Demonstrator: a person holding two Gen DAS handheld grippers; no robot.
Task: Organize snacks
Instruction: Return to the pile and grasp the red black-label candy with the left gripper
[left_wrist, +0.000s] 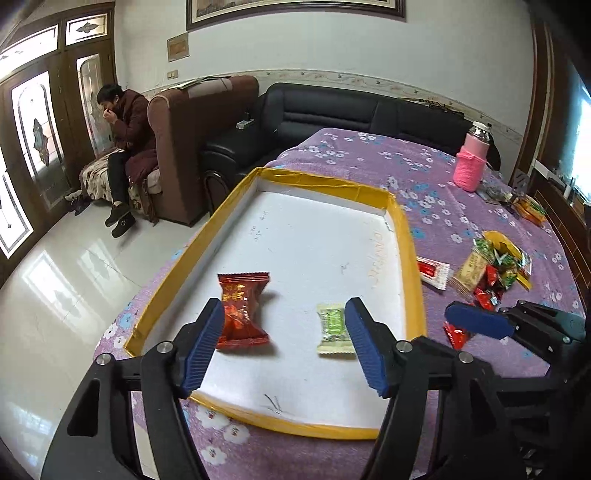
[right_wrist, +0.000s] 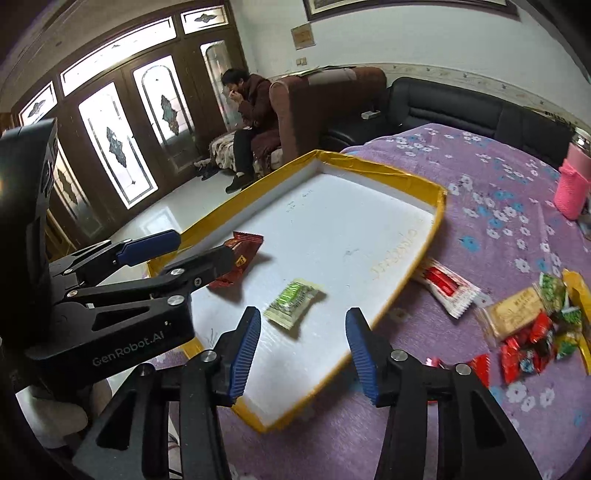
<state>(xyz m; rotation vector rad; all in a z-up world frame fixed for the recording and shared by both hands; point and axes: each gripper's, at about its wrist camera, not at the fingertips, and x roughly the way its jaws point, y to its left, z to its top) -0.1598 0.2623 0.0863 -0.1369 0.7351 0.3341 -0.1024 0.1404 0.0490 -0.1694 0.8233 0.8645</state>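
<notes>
Across the frame's centre lies the yellow-rimmed tray (left_wrist: 410, 251), its white floor mostly bare. At lower centre, the left gripper (left_wrist: 284, 343) hangs wide-jawed over the red snack (left_wrist: 242, 314) and green candy (left_wrist: 334, 328); the right gripper (right_wrist: 301, 354), equally wide, hovers at the tray's near edge, the snack pile (right_wrist: 532, 332) at far right.

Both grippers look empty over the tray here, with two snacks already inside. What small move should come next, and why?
Probably swing the right gripper, open and empty, right toward the snack pile on the purple cloth. The tray holds only the red snack and green candy, while most snacks remain outside it. The left gripper is open too, but farther from the pile.
</notes>
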